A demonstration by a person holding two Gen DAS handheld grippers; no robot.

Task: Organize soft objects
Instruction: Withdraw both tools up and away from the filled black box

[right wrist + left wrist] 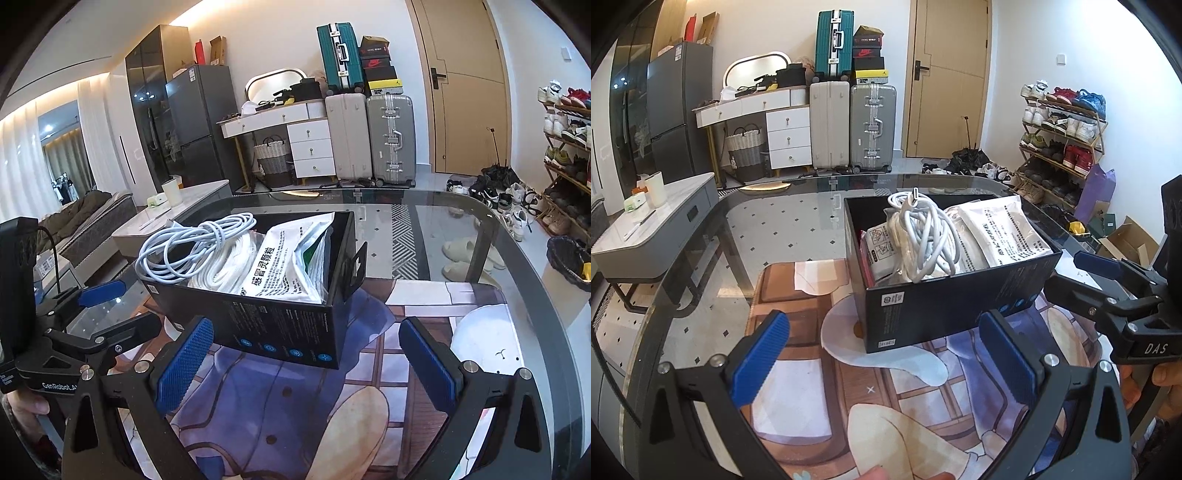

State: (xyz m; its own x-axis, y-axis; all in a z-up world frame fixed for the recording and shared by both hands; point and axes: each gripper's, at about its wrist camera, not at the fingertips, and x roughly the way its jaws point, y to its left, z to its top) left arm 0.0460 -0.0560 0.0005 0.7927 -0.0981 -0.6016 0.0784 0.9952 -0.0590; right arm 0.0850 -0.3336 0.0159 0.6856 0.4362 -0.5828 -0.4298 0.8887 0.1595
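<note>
The left gripper hovers with its jaws spread wide and empty, the box just ahead of its blue pads, standing on the mat that covers the glass table. In the box, a coiled white cable lies at the left, its plug pointing up, and white packets fill the right side. The right gripper is likewise open and empty, the box just beyond its fingertips, its long axis running left to right.
</note>
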